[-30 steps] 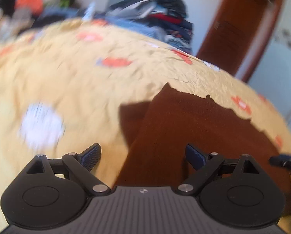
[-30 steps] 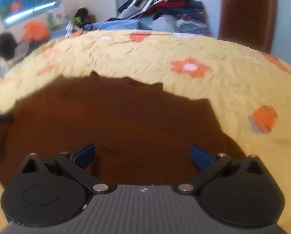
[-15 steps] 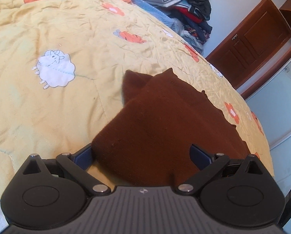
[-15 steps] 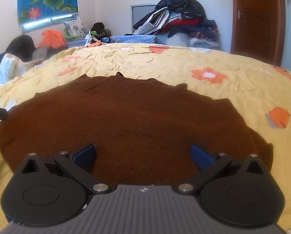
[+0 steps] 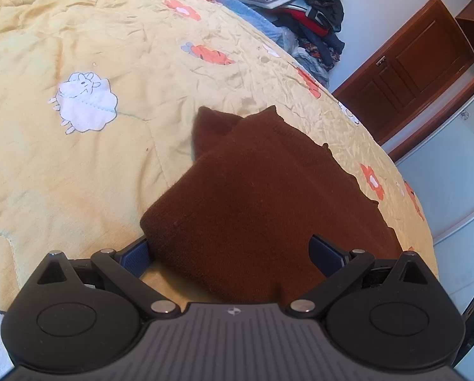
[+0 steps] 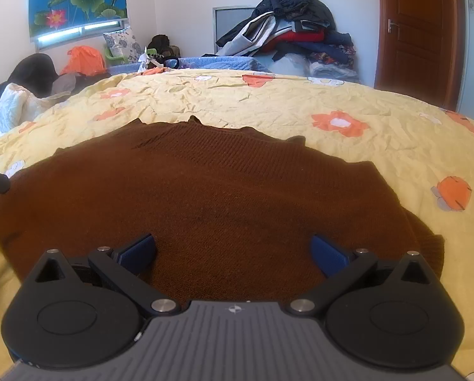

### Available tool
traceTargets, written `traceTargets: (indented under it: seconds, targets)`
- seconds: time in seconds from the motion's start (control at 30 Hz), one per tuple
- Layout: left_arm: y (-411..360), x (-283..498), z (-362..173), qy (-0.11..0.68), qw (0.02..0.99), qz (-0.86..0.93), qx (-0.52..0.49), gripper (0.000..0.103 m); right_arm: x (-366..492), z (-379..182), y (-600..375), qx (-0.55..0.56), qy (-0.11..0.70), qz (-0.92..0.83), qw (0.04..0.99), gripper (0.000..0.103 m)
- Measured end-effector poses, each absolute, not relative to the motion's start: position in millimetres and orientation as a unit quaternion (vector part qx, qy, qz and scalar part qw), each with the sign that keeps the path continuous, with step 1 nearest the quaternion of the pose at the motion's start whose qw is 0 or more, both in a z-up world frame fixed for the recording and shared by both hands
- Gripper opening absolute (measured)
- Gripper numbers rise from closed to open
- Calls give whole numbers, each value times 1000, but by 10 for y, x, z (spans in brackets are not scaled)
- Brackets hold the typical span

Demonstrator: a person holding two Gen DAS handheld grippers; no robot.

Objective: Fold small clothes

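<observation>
While sweater [image 5: 256,197] lies folded (flatter), left tool [image 5: 233,250] widened.

No readable text, label, brand or number shows in either view.

Bedroom with white walls [image 6: 180,6], a brown wooden door [image 6: 418,31], a lotus-print window blind [image 6: 78,0], a yellow flowered quilt [image 6: 268,101], daylight.

Both wrist views look down, close over the brown sweater [image 5: 262,197], from opposite ends.
</observation>
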State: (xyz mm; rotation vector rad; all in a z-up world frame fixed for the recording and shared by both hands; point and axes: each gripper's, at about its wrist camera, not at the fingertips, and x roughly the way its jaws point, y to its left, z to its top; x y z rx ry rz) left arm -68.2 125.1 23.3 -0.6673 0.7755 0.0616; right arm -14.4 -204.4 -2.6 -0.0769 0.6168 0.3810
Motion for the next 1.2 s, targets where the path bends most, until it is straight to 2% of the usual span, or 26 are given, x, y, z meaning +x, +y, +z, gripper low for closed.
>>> traceTargets:
  seconds: [0.23,0.33,0.43,0.57,0.7,0.87,0.9,0.93,0.97,1.0,1.07,1.2]
  targets:
    - [1295,-697,215,361,866,29,-346,102,-144,-25,-2045,-37,301,187,934,103]
    - [1461,-726,134,344,833,18,-433,97,-144,-25,-2046,-37,301,187,934,103]
    - [1678,-761,-105,325,748,-15,-579,96,-143,-25,-2048,-37,301,187,934,103]
    - [1800,-833,-297,297,666,-37,-683,95,-144,-22,-2050,-33,301,188,934,103]
    - [1801,-866,-326,283,649,-18,-706,95,-150,-22,-2057,-29,300,189,935,103]
    - [1791,-647,-244,286,679,13,-676,95,-156,-22,-2060,-28,300,189,935,103]
    - [1762,-606,-207,292,693,26,-658,91,-156,-21,-2060,-28,300,189,935,103]
    - [1728,-582,-161,305,713,43,-630,57,-157,-22,-2059,-28,300,189,935,103]
    - [1666,-525,-125,328,736,57,-589,12,-154,-21,-2060,-28,300,189,935,103]
    - [1596,-489,-105,350,759,74,-545,13,-155,-21,-2060,-29,300,189,935,103]
    - [1475,-534,-34,333,799,83,-493,13,-160,-18,-2059,-29,300,188,935,103]
    - [809,-587,313,285,937,82,-187,12,-74,143,-1994,-12,331,169,928,103]
